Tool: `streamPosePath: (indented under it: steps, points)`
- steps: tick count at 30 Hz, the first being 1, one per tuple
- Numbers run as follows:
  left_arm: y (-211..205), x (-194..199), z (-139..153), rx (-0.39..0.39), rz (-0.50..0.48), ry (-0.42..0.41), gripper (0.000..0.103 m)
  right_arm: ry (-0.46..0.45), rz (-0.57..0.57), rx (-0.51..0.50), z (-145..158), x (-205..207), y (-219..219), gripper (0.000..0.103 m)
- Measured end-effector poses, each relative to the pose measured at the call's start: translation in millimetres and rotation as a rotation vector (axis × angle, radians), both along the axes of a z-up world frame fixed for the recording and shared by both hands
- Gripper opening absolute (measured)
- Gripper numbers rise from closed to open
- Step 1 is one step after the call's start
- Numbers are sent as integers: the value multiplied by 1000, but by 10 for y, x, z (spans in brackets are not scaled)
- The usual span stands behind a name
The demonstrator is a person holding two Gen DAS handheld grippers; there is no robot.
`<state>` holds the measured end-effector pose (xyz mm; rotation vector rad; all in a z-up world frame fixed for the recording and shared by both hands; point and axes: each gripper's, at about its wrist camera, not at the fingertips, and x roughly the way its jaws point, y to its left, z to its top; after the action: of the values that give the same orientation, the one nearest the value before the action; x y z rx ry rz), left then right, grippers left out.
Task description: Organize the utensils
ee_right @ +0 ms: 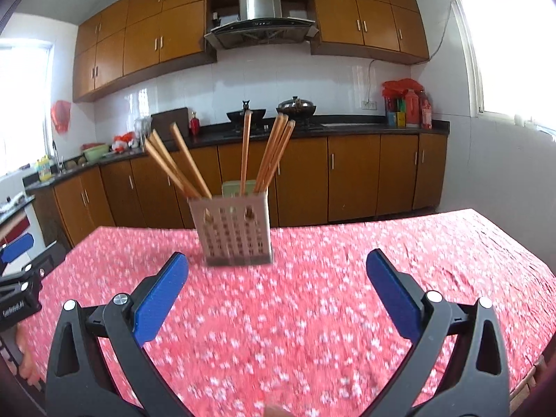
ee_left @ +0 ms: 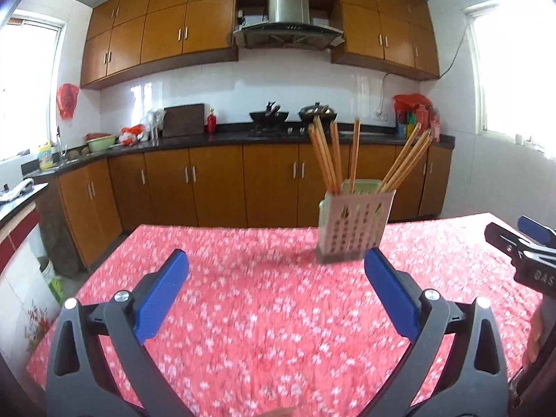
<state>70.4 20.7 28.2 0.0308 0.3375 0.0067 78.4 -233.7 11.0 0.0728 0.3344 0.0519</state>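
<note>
A pale perforated utensil holder stands upright on the red floral table, with several wooden chopsticks sticking out of it, fanned left and right. It also shows in the right wrist view with its chopsticks. My left gripper is open and empty, above the table, short of the holder and to its left. My right gripper is open and empty, short of the holder and slightly to its right. The right gripper shows at the left view's right edge, the left gripper at the right view's left edge.
Behind the table runs a dark kitchen counter with brown cabinets, woks on a stove, bottles and a sink at the left. The table's far edge lies just behind the holder. Bright windows flank the room.
</note>
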Motion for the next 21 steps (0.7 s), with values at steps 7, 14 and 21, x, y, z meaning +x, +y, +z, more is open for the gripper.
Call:
streamPosePath:
  steps: [7,14,21]
  points:
    - [-83,-113,-229,26,-2,22,99,36,19,-42,-277,-108,93,101]
    - [-128,-118,-346,30,-4,51,99,74,23,-41,-397,-112,108,101]
    - [-112,-107,-357,8,-6,58,99,74,21,-37,-381,-124,95,101]
